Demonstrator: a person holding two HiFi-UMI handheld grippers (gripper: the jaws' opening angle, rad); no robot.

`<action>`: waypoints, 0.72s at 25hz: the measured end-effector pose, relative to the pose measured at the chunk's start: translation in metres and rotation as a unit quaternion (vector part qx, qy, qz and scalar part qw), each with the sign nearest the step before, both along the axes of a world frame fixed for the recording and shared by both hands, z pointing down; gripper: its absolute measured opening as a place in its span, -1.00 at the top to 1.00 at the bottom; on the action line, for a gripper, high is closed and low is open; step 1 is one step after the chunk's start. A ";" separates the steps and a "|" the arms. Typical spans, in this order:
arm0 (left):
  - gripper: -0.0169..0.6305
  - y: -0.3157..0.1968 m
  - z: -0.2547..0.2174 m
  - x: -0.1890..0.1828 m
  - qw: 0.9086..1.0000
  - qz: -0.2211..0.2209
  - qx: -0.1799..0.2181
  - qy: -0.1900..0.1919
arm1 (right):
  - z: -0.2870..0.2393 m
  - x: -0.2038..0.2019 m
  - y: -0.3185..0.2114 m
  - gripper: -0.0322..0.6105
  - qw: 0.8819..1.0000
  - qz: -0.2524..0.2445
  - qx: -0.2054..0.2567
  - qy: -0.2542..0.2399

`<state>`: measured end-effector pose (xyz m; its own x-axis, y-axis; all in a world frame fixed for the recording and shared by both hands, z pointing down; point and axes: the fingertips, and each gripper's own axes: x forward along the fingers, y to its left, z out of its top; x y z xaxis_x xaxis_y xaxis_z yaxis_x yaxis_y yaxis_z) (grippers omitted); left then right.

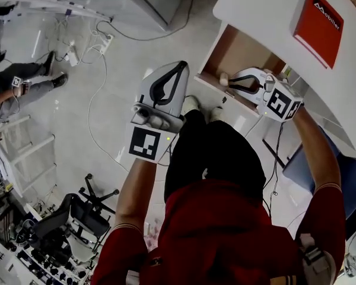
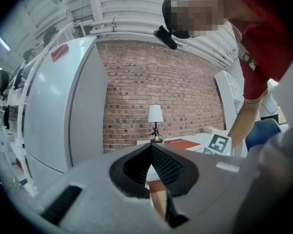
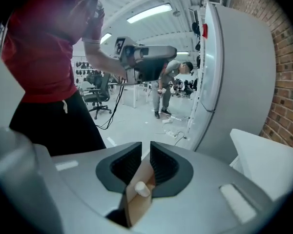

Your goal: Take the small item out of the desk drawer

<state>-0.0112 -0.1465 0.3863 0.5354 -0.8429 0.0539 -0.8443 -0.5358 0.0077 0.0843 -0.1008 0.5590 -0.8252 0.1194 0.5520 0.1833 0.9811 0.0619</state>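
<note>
Under the white desk (image 1: 258, 8) the drawer (image 1: 240, 51) stands pulled out, its brown floor showing. A small cream cylinder (image 1: 223, 79) lies near the drawer's front edge. My right gripper (image 1: 229, 82) reaches into the drawer with its tips at that item. In the right gripper view the jaws (image 3: 145, 149) stand a little apart, and the small cylinder (image 3: 142, 189) rests on the brown floor below the gap, not pressed by the pads. My left gripper (image 1: 177, 66) hangs over the floor left of the drawer; it (image 2: 151, 146) is shut, with nothing in it.
A red book (image 1: 318, 24) lies on the desk top. A blue chair (image 1: 347, 180) stands at right, a black office chair (image 1: 77, 214) at lower left. Cables and a power strip (image 1: 105, 41) run over the floor. A person (image 1: 21, 81) stands at far left. A grey fridge (image 3: 237, 77) is nearby.
</note>
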 end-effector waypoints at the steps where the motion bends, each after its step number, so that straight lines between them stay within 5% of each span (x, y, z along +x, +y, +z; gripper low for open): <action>1: 0.94 -0.001 0.004 -0.002 1.000 0.001 -0.002 -0.003 | 0.009 -0.001 0.000 0.70 1.000 -0.010 0.002 0.009; 18: 0.94 -0.038 0.075 -0.032 0.998 -0.030 -0.037 -0.030 | 0.155 0.004 -0.008 0.53 0.980 -0.156 0.009 0.122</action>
